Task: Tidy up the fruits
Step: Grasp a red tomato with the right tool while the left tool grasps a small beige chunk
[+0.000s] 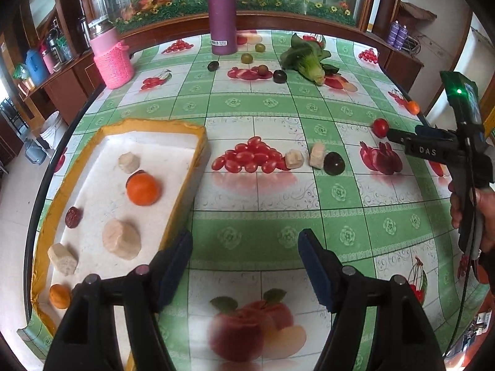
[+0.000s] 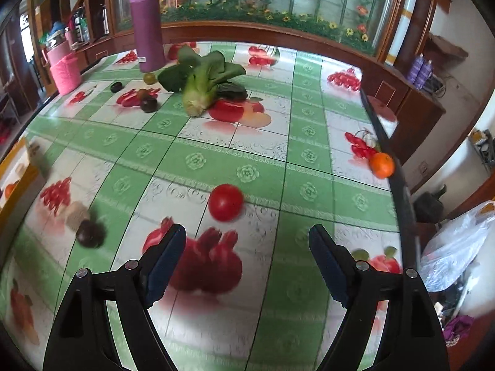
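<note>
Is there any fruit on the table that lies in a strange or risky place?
Yes. The small orange sits right at the table's far right edge, away from the yellow-rimmed tray that already holds fruit, and it looks as if it could roll off. The red tomato lies loose on the cloth too, but well inside.

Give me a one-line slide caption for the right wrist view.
Open right gripper approaches a red tomato on the fruit-print tablecloth, with an orange near the table edge.

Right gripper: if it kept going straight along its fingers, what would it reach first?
Probably the red tomato, loose on the tablecloth just ahead of the open right gripper and slightly left of centre. Nothing lies between them, though depth is uncertain.
</note>
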A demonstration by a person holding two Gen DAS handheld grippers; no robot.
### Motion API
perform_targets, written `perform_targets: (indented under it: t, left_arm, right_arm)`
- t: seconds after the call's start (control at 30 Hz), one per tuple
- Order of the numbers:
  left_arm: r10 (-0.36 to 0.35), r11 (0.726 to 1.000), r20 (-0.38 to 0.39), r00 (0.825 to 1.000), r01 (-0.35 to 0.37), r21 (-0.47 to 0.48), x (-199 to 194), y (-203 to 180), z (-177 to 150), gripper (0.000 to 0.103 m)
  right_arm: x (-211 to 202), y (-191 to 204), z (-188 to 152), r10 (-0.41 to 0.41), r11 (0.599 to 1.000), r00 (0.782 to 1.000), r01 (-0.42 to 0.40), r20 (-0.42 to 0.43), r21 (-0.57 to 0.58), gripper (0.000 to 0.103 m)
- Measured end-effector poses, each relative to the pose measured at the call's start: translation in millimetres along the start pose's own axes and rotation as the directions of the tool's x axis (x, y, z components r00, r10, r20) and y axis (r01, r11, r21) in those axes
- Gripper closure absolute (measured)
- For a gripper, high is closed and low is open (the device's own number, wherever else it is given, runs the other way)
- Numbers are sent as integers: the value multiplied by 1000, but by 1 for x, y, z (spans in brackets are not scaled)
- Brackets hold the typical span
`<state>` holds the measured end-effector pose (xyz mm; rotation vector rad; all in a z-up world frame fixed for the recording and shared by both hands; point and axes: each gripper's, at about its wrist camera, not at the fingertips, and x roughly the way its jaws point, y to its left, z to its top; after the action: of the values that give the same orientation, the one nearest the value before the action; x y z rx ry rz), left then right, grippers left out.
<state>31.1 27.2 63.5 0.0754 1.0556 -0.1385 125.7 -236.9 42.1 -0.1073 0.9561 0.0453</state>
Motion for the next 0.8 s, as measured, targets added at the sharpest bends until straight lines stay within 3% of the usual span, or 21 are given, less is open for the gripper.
perform_targets:
  t: [0.1, 0.17, 0.23, 0.37, 0.53, 0.67, 0.7, 0.77, 0.8]
  left_arm:
    - [0, 1000, -13, 1000, 0, 0, 9, -5, 8, 30]
    - [0, 1000, -19, 1000, 0, 5, 17, -9, 14, 30]
    - [-5, 1000, -29, 1000, 5, 4, 26, -13, 21, 30]
    - [-22, 999, -38, 999, 22, 24, 44, -23, 37, 30]
    - [-23, 991, -39, 999, 28, 130, 63, -40, 51, 30]
    - [-45, 985, -48, 998, 52, 163, 77, -45, 61, 30]
    - [-54, 984, -53, 997, 62, 167, 81, -45, 63, 34]
    - [-62, 983, -69, 996, 73, 166, 90, -45, 64, 50]
    - [-80, 984, -41, 996, 85, 159, 89, -44, 64, 55]
  right_arm:
    - [14, 2, 6, 0, 1000, 1000, 0, -7, -13, 24]
    - [21, 4, 8, 9, 1000, 1000, -10, -21, -25, 34]
    - [29, 8, 8, 27, 998, 999, -30, -47, -53, 58]
    - [29, 10, 9, 70, 995, 997, -72, -27, -71, 73]
    - [28, 8, 9, 118, 990, 993, -120, -30, -77, 74]
    - [29, 5, 9, 142, 988, 989, -143, -31, -62, 74]
    - [29, 4, 10, 147, 987, 989, -148, -32, -57, 74]
    - [29, 3, 10, 151, 987, 988, -153, -31, -52, 74]
    - [29, 3, 10, 151, 987, 988, -153, -31, -52, 74]
